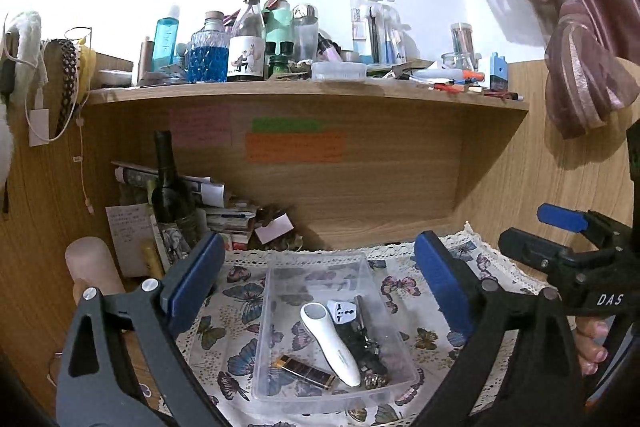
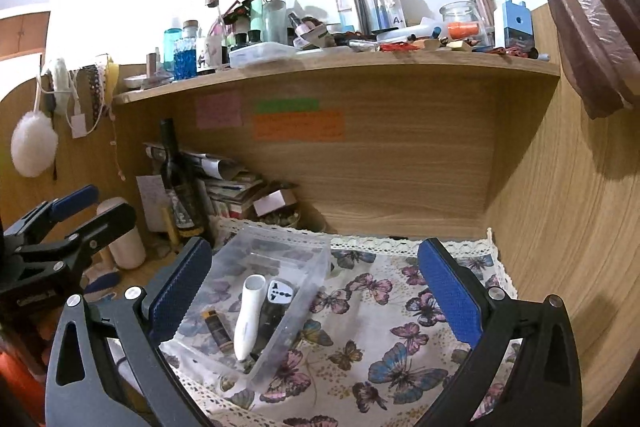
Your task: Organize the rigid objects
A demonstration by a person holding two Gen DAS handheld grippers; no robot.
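Below my left tongs (image 1: 320,283) and right tongs (image 2: 316,291), both spread wide and empty, the tray (image 1: 276,359) holds the thermometer (image 1: 330,343); a careless dip could tip it.

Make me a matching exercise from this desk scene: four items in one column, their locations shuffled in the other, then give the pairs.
Items
1. white handheld device
2. dark wine bottle
3. orange sticky note
4. blue-liquid glass bottle

Locations
A. on the top shelf
B. stuck on the wooden back panel under the shelf
C. lying inside the clear plastic bin
D. standing at the back left of the desk, beside stacked papers

Pairs: 1-C, 2-D, 3-B, 4-A
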